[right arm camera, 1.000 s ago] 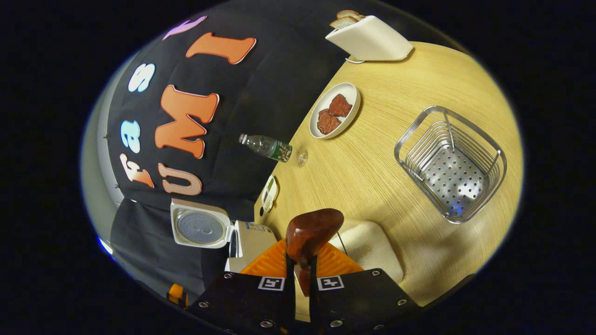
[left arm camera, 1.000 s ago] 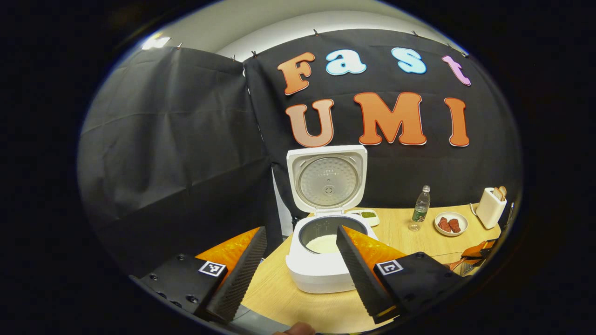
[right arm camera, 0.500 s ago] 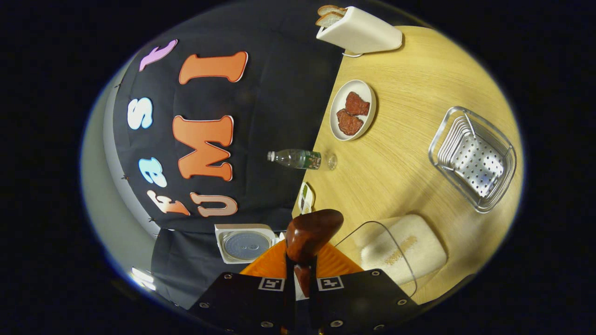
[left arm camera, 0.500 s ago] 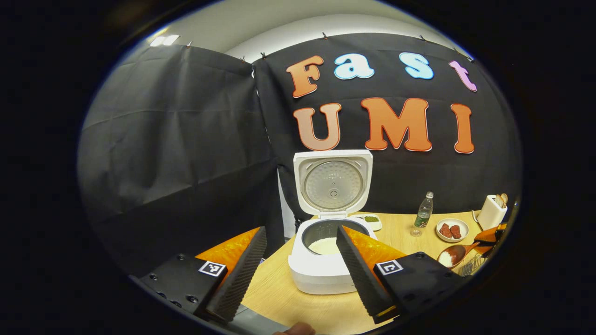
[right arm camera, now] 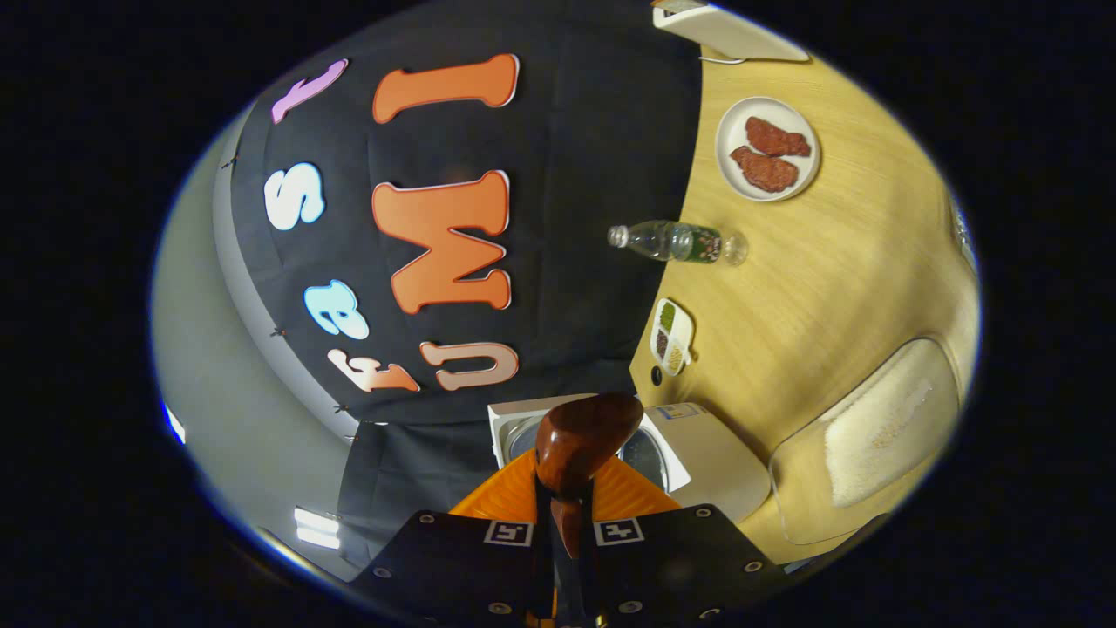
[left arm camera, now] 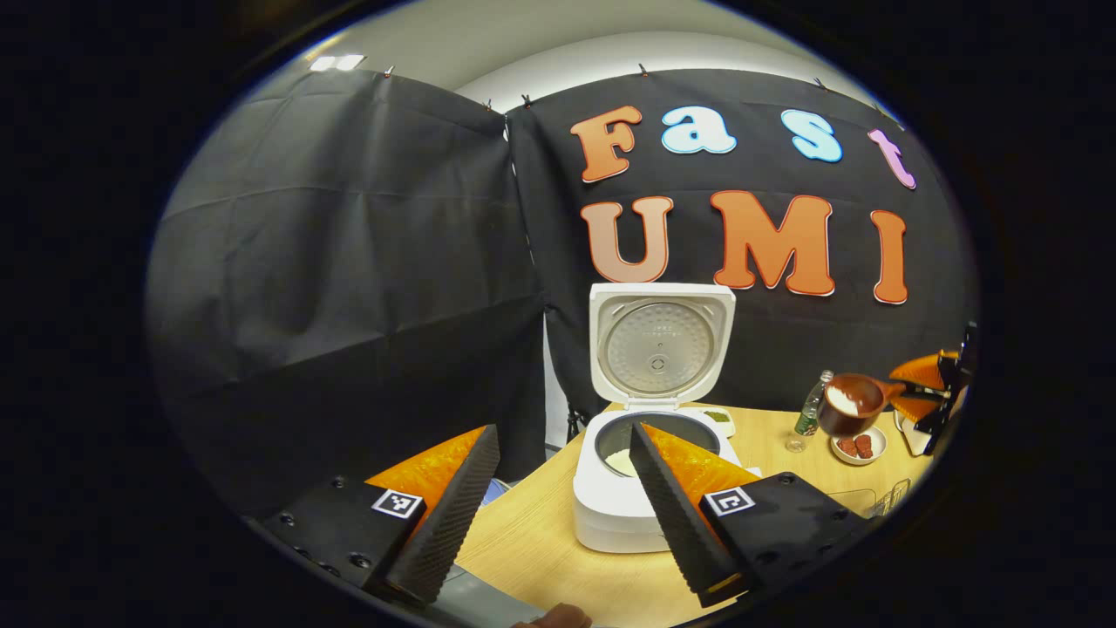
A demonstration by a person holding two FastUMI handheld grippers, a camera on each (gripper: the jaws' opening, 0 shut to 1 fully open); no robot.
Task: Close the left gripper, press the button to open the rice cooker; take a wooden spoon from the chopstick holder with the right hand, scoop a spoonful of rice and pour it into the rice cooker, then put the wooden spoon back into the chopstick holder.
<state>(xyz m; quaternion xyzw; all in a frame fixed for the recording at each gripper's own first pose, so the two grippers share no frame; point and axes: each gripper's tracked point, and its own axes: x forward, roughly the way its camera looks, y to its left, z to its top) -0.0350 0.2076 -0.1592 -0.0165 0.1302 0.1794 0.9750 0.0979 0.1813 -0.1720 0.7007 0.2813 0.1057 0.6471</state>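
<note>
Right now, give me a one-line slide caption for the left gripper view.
Rice cooker open on the table, open left gripper before it, while the right gripper carries a rice-loaded wooden spoon toward it.

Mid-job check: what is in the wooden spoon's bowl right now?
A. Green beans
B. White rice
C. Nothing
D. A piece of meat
B. In the left gripper view the wooden spoon, held by the right gripper, carries a mound of white rice in its bowl, off to the right of the open rice cooker.
</note>
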